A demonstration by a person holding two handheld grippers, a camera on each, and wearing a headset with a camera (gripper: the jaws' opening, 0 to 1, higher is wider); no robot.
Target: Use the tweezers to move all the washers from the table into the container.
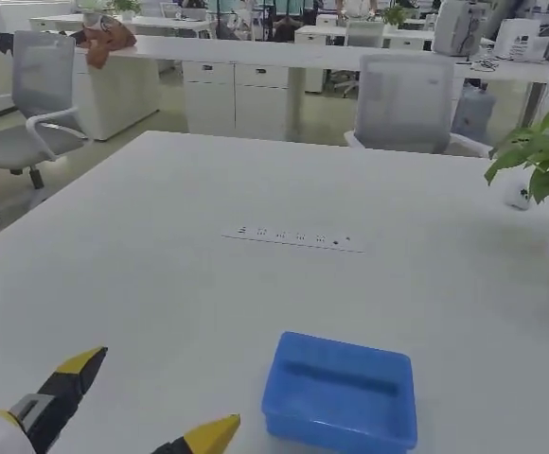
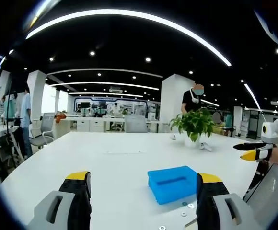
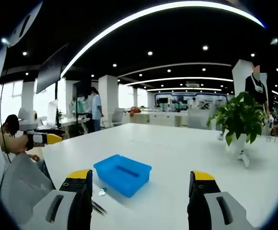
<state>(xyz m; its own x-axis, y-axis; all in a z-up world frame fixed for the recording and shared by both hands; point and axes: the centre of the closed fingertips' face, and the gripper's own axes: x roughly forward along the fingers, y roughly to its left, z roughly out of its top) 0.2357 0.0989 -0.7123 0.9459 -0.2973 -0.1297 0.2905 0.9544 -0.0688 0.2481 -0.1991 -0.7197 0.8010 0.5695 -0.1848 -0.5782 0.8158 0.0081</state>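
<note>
Lying beside the container (image 2: 172, 183), washers (image 2: 187, 205) sit near the left gripper's (image 2: 143, 179) fingers (image 2: 209, 191).

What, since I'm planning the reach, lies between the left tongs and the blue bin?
Left gripper view: a few washers on bare table, beside the bin.

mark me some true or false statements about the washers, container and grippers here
1. Washers lie on the table beside the blue container. True.
2. The left gripper is shut on the tweezers. False: its jaws stand wide open and empty; the tweezers lie on the table.
3. A potted plant stands on the table. True.
4. The right gripper holds a washer. False: it is open, with nothing between its jaws.
</note>
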